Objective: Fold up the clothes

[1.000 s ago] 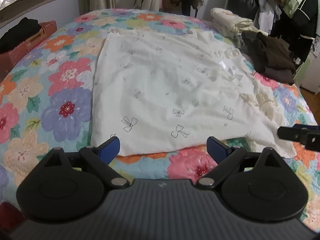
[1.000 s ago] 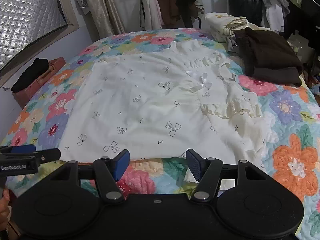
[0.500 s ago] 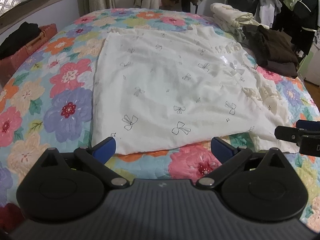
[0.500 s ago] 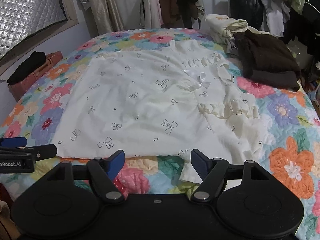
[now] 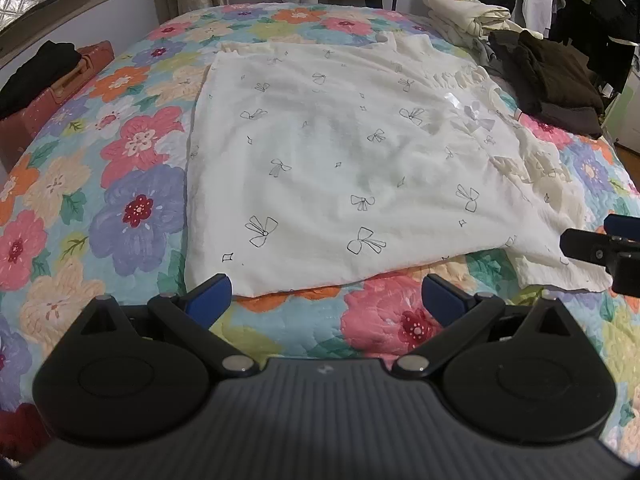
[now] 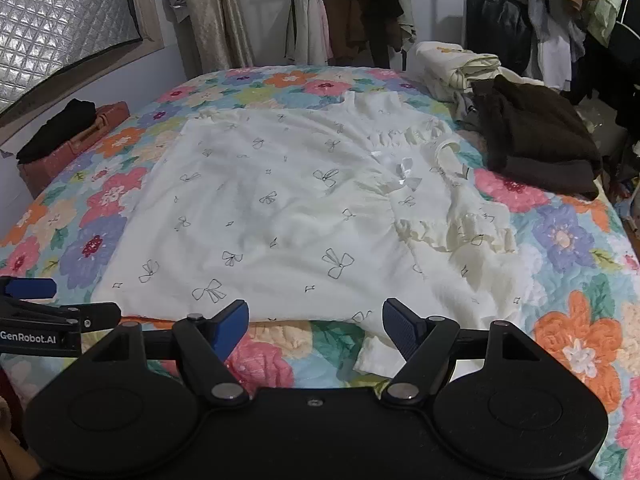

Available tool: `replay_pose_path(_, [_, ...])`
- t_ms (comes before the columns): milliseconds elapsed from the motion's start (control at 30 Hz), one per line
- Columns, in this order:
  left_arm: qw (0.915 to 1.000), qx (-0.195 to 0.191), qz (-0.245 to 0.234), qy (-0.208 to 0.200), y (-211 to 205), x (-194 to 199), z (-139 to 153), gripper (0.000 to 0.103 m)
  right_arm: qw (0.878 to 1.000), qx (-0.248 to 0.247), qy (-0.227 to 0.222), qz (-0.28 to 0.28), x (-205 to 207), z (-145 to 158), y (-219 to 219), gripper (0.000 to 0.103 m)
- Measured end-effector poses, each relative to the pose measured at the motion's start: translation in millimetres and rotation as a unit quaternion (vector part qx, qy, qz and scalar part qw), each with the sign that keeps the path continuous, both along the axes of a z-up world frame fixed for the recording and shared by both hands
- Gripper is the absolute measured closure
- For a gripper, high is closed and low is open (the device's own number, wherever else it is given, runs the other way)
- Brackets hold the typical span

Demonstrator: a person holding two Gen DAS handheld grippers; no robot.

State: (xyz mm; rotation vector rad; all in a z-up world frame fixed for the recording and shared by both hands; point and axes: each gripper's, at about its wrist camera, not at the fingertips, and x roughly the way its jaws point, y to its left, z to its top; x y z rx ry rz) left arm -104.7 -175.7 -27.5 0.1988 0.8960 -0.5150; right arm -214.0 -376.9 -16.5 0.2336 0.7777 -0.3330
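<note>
The white bow-print dress (image 5: 340,152) lies flat on the floral bed quilt (image 5: 132,216), its near hem just ahead of both tools. The left tool (image 5: 326,300) is spread wide and empty, facing the hem's left corner; the right tool (image 6: 316,326), jaws apart after opening, has nothing between them and faces the right.

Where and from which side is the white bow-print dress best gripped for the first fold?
Probably its near edge, from the bed's near side: the white dress lies flat, that edge just ahead of the open left tongs and right tongs.
</note>
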Motion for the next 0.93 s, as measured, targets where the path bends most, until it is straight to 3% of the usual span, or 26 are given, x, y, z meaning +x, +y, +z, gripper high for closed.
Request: replay_pose_path(933, [0.9995, 0.029, -0.008, -0.008, -4.7, -2.4, -1.8, 0.000, 0.999, 0.026, 0.004, 0.021, -0.2, -8.7, 1.0, 0.024])
